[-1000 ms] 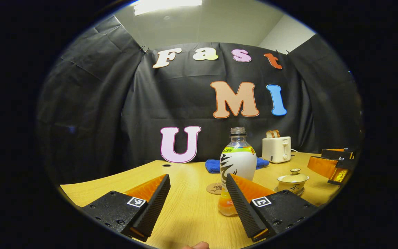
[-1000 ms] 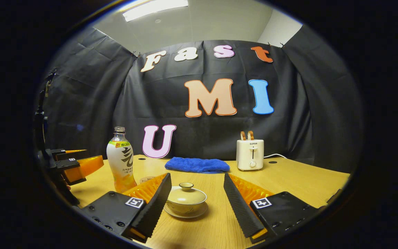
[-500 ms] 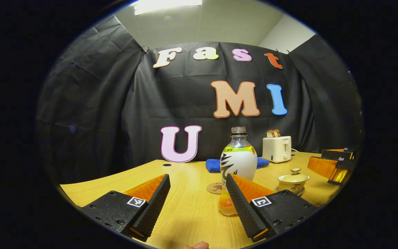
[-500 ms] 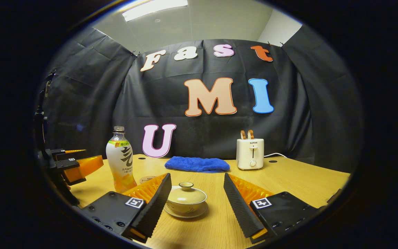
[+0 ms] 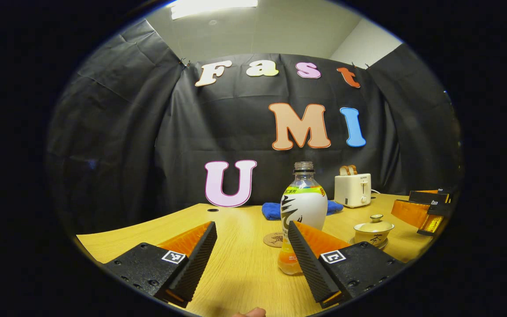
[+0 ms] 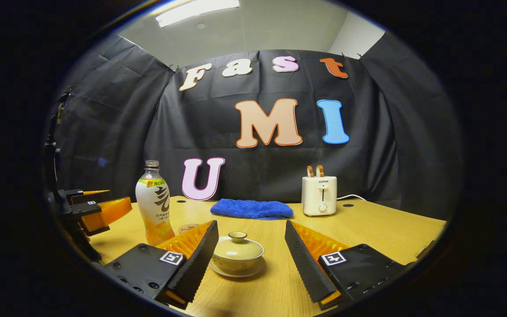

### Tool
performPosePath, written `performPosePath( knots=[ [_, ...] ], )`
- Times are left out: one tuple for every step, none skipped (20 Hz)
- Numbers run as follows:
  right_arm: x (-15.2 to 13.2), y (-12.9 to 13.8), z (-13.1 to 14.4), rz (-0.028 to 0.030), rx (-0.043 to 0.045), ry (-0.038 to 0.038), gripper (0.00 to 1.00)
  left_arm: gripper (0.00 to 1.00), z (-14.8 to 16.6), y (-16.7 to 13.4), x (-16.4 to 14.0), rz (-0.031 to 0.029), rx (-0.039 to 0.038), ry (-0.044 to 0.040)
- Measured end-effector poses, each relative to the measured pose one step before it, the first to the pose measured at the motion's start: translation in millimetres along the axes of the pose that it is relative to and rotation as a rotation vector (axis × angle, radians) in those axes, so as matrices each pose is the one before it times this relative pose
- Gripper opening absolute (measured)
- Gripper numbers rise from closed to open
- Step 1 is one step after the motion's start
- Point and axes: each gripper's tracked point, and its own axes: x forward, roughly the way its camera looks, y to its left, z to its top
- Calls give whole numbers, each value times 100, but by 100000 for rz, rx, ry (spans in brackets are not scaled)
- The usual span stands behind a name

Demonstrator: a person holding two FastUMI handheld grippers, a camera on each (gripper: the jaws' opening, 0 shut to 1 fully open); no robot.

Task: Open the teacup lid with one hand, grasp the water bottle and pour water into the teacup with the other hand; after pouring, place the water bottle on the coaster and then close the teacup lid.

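Left gripper point(image 5: 250, 246): wide open, nothing held.
Right gripper point(image 6: 250, 246): wide open, nothing held.
Teacup lid point(image 6: 237, 248): probably fragile, slippery; take by its knob.
Water bottle point(image 5: 303, 211): looks light, smooth; take at its middle.

Warm yellows and creams on a pale wood table point(image 6: 381, 233)

The bottle point(image 6: 155, 203) is clear at the neck, with a white label brushed in black, a green-yellow band above and orange drink below. The lidded teacup point(image 6: 237, 252) is cream — the towel point(image 6: 251, 208) bright blue — the toaster point(image 6: 319, 195) off-white, and the coaster point(image 5: 273, 239) tan with a dark drawing.
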Motion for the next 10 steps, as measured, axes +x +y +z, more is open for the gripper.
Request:
performPosePath(
  knots=[
    [24, 36, -19, 18, 30, 99, 97, 95, -16, -72, -30, 4, -50, -43],
    [54, -9, -31, 168, 73, 255, 97, 95, 52, 4, 32, -3, -4, 61],
    [147, 48, -231, 408, 101, 748, 96, 95, -36, 18, -10, -26, 4, 20],
    [188, 25, -283, 444, 237, 1354, 96, 95, 49, 1, 5, -16, 4, 30],
    [256, 36, -271, 336, 46, 1018, 96, 95, -60, -43, -40, -27, 52, 61],
    [247, -155, -46, -494, 140, 1020, 96, 95, -46, -52, -1, -130, -12, 14],
    [308, -235, -182, -315, 121, 763, 97, 95, 82, -6, -66, -26, 2, -32],
    [297, -9, -156, 53, 116, 835, 97, 95, 22, 43, 18, -20, -54, -55],
    [356, 19, -293, 87, 198, 1258, 96, 95, -37, 0, 51, 1, -10, 93],
    [307, 22, -199, 574, 3, 1559, 98, 95, 11, -23, -31, 4, 37, 162]
  ],
)
